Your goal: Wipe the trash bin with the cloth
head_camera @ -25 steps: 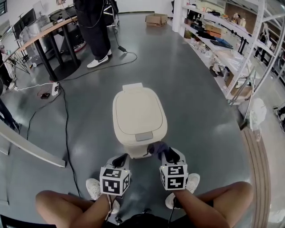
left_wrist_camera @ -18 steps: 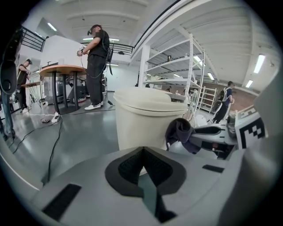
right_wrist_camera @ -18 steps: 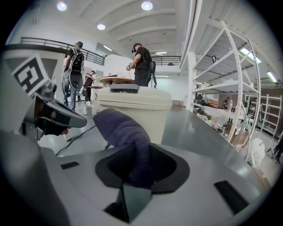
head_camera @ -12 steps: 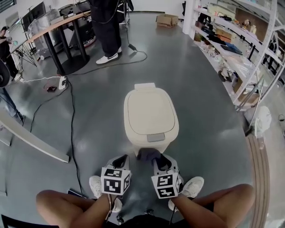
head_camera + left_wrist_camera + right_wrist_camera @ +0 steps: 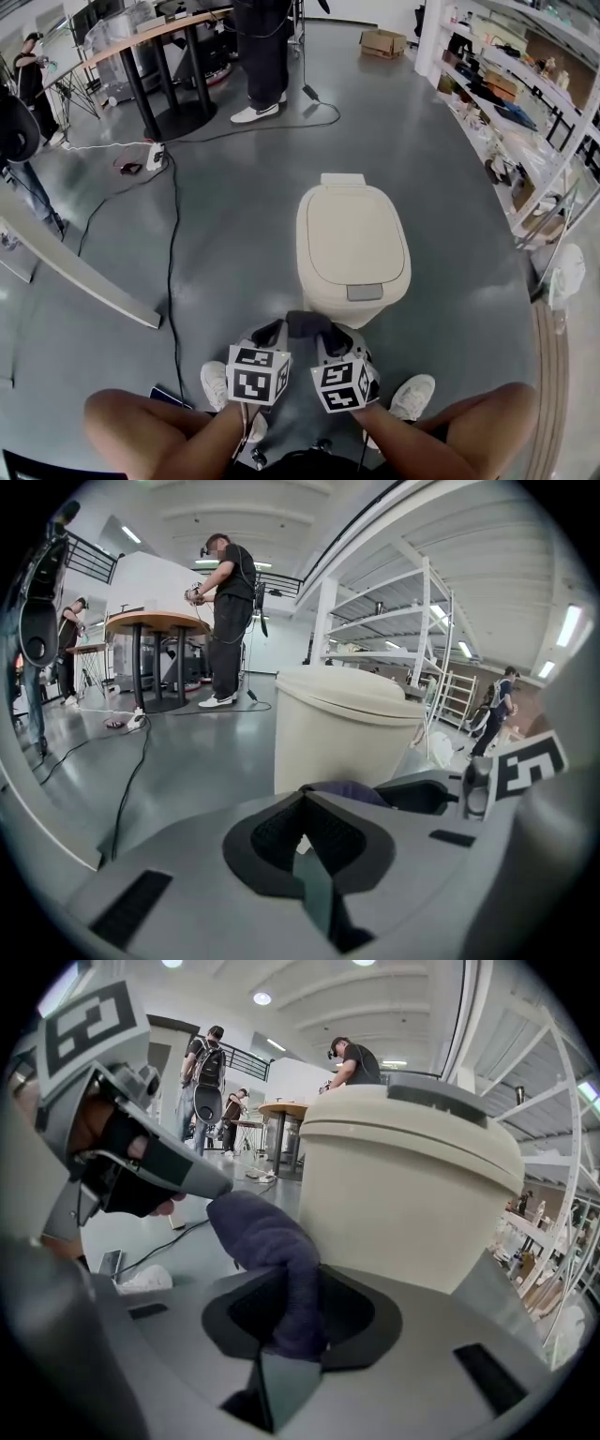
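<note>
The cream trash bin (image 5: 352, 246) stands on the grey floor with its lid closed, just beyond my knees. A dark purple cloth (image 5: 307, 323) is pinched in my right gripper (image 5: 325, 335), which is shut on it low by the bin's near left corner. In the right gripper view the cloth (image 5: 274, 1252) bulges up out of the jaws in front of the bin's wall (image 5: 412, 1194). My left gripper (image 5: 270, 331) is close beside it on the left. Its jaws are shut on nothing in the left gripper view (image 5: 300, 803), with the cloth (image 5: 343, 789) and the bin (image 5: 342, 728) just ahead.
A black cable (image 5: 172, 244) runs across the floor on the left, beside a slanted pale beam (image 5: 80, 277). A person (image 5: 262, 56) stands by a round table (image 5: 164, 42) at the back. Metal shelving (image 5: 525, 103) lines the right side. My white shoes (image 5: 412, 397) flank the grippers.
My right gripper has carried the cloth left, from the bin's front toward its near left corner, ending close to the left gripper. The head view has swung left, so the bin sits further right.
</note>
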Demonstrator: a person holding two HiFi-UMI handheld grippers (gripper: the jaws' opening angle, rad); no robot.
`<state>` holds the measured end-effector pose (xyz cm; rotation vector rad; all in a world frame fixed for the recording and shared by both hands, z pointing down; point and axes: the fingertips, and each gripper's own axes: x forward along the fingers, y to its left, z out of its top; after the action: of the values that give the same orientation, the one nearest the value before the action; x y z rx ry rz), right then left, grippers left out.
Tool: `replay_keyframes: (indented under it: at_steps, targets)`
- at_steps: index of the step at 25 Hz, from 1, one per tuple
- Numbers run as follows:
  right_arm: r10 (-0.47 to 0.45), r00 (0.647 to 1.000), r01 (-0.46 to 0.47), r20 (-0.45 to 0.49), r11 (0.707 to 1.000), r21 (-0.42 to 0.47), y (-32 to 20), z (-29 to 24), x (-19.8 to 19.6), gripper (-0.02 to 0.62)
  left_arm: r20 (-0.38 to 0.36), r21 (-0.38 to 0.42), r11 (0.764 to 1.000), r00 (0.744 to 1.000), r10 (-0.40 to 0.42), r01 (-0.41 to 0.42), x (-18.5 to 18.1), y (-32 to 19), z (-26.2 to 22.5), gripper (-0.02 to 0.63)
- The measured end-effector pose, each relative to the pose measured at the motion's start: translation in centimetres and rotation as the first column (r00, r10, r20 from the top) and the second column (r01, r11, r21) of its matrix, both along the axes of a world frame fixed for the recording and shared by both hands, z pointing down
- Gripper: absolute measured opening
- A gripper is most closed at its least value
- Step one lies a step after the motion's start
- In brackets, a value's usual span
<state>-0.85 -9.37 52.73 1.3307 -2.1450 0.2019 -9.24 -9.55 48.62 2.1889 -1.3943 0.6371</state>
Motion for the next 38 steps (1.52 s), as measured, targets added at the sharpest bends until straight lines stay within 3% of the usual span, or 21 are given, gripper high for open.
replay_keyframes:
  at_steps: [15, 38]
  targets:
    - [-0.008, 1.0, 0.008, -0.013, 1.0, -0.013, -0.2, 1.0, 0.2, 0.103, 0.024, -0.04, 0.999, 1.0, 0.017, -0.016, 0.0, 0.1, 2.1, -0.002]
    - [0.192, 0.981, -0.191, -0.004, 0.979, -0.069, -0.1, 2.6, 10.4, 0.103, 0.051, -0.09, 0.983, 0.985, 0.164, -0.159, 6.3, 0.8, 5.2, -0.002]
